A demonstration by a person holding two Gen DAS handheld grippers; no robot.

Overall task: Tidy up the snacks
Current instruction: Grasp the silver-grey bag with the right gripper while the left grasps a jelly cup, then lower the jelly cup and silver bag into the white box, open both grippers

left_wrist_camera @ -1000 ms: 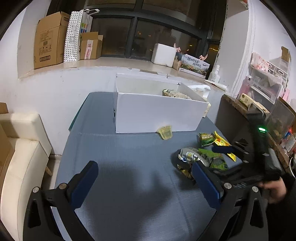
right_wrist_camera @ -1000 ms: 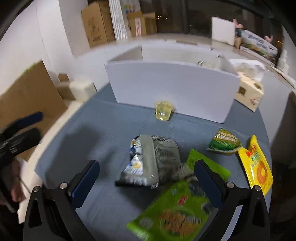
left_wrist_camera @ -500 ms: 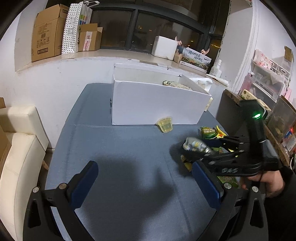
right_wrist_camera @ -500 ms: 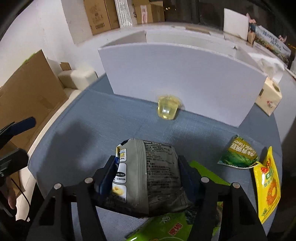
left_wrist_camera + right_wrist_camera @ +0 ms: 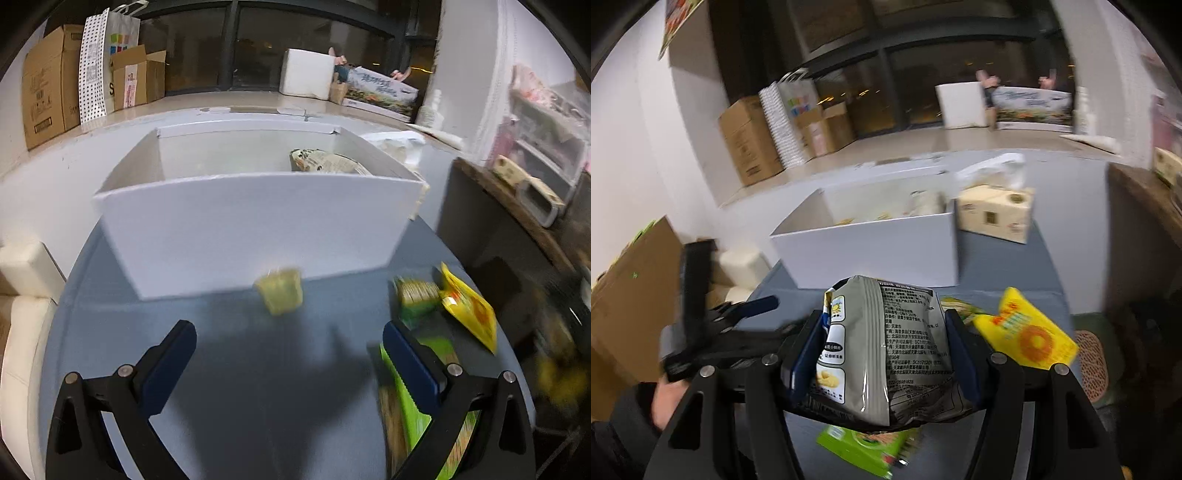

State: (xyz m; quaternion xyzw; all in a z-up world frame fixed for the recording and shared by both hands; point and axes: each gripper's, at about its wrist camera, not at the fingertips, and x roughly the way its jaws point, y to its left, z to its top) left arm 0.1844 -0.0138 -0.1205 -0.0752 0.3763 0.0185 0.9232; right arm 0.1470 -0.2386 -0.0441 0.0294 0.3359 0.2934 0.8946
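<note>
Inside white box (image 5: 258,229), one grey snack packet (image 5: 325,162), far-right corner

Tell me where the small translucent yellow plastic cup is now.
In the left wrist view, the small translucent yellow plastic cup sits on the blue-grey table, against the front wall of the white box.

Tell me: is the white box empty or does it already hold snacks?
Not empty. The white box already holds a grey snack bag near its far right corner.
</note>
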